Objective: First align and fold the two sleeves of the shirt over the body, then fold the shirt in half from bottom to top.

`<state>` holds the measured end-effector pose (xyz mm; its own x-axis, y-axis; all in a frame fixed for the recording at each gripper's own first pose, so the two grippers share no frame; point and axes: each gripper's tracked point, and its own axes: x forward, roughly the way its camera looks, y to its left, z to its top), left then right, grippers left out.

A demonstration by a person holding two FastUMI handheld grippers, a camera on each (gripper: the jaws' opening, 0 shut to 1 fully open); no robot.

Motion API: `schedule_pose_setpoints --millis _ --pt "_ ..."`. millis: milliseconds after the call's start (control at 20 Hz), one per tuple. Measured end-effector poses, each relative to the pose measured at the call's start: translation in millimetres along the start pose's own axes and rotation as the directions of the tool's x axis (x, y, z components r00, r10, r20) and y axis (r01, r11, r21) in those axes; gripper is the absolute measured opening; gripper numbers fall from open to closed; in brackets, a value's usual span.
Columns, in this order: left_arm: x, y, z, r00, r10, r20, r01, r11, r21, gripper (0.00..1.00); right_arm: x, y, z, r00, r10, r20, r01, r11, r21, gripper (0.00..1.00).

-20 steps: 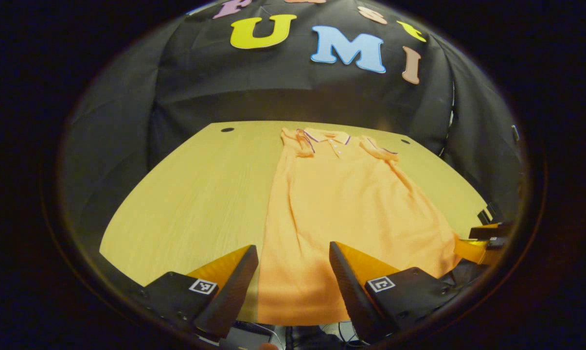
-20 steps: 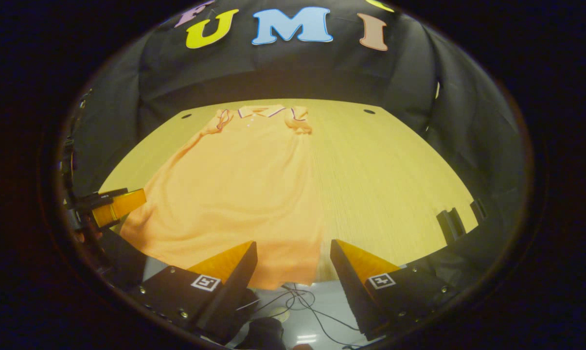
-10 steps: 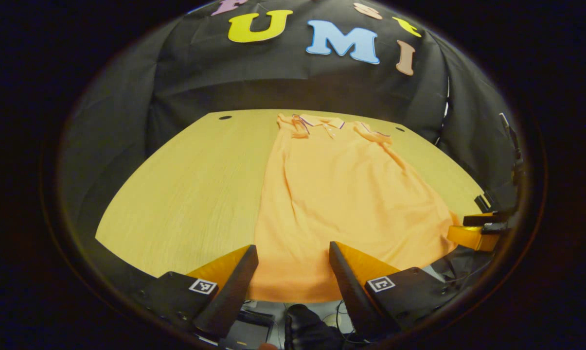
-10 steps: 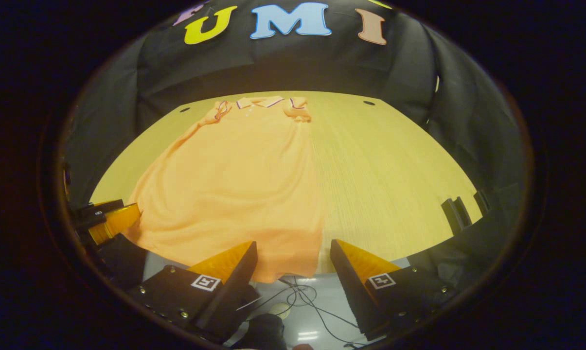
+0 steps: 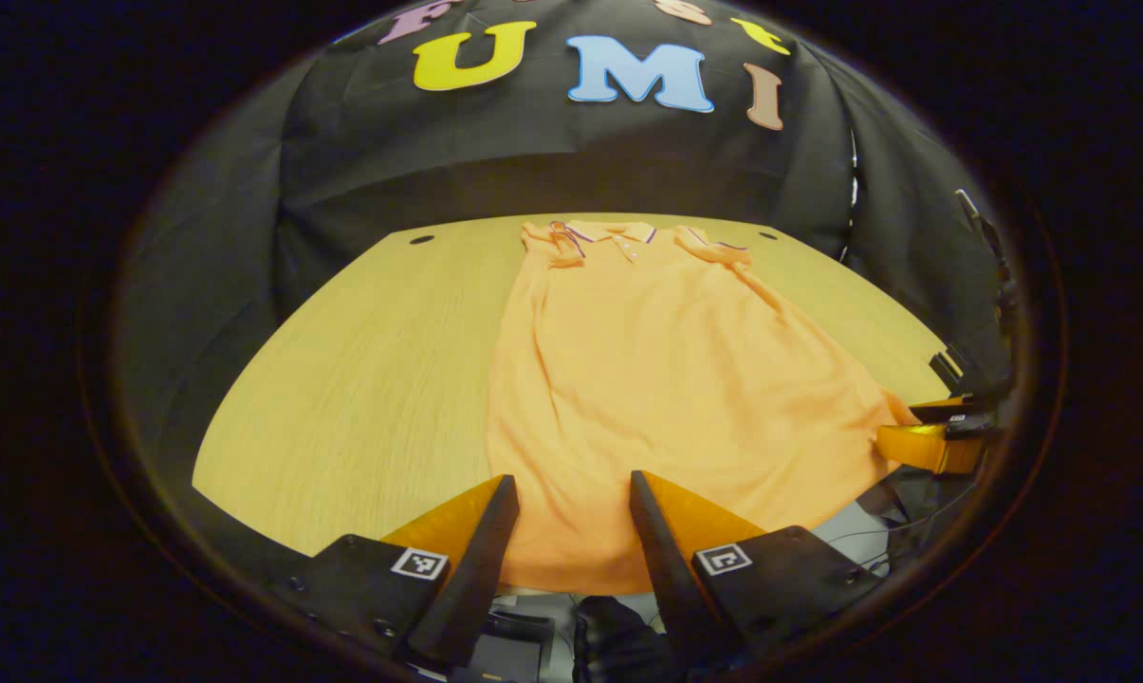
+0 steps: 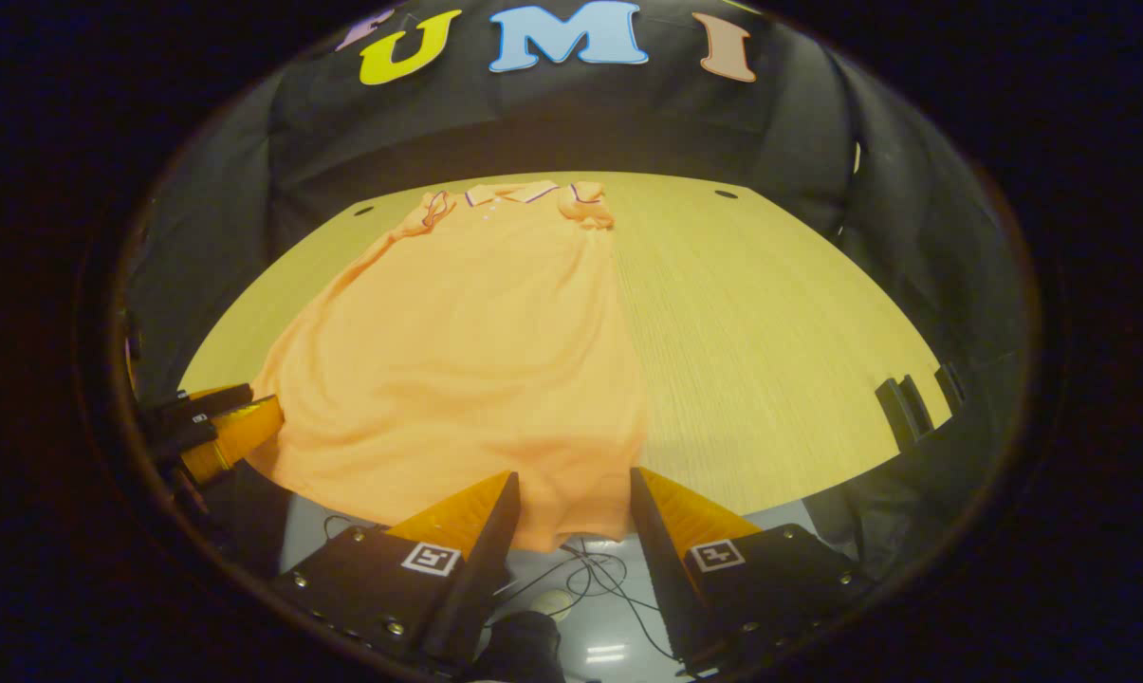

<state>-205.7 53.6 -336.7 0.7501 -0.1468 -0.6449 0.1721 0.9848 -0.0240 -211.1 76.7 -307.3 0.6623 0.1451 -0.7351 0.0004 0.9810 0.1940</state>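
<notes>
An orange polo shirt (image 5: pixel 647 379) lies lengthwise on the wooden tabletop (image 5: pixel 362 379), hem overhanging the near edge, as the left gripper (image 5: pixel 565 531) and right gripper (image 6: pixel 565 526) hover parted at its near corners (both empty); pinching both corners evenly should keep the fold square.

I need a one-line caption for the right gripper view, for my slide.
Open right claw at the hem of an orange polo shirt spread on the wooden table.

One shirt (image 5: pixel 666 379), one table (image 5: pixel 362 379), two claws, two sleeves.
</notes>
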Motion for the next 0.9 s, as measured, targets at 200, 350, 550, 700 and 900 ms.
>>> schedule_pose_setpoints --millis 200,350,550,700,900 --pt "4.1 -10.9 1.0 1.0 -0.03 0.007 0.03 1.0 -0.008 0.33 1.4 1.8 2.8 1.0 -0.003 -0.004 0.003 1.0 0.026 0.39" --pt "6.5 -12.7 1.9 1.0 -0.023 0.003 0.023 0.999 -0.039 0.12 2.9 11.8 3.7 0.998 0.057 -0.006 -0.056 0.995 0.077 0.06" --pt "7.2 -13.8 0.8 1.0 0.002 -0.013 -0.003 0.999 -0.05 0.06 1.5 9.4 4.4 0.995 0.096 -0.011 -0.095 0.991 0.093 0.01" --pt "4.5 -11.1 0.8 0.999 0.032 -0.034 -0.034 0.998 -0.055 0.06 -6.8 6.3 9.2 0.993 0.118 0.004 -0.118 0.987 0.113 0.01" --pt "-8.6 -9.2 10.3 0.998 0.056 -0.028 -0.059 0.995 -0.086 0.06 -26.3 3.8 33.0 0.984 0.157 0.08 -0.165 0.98 0.11 0.01"
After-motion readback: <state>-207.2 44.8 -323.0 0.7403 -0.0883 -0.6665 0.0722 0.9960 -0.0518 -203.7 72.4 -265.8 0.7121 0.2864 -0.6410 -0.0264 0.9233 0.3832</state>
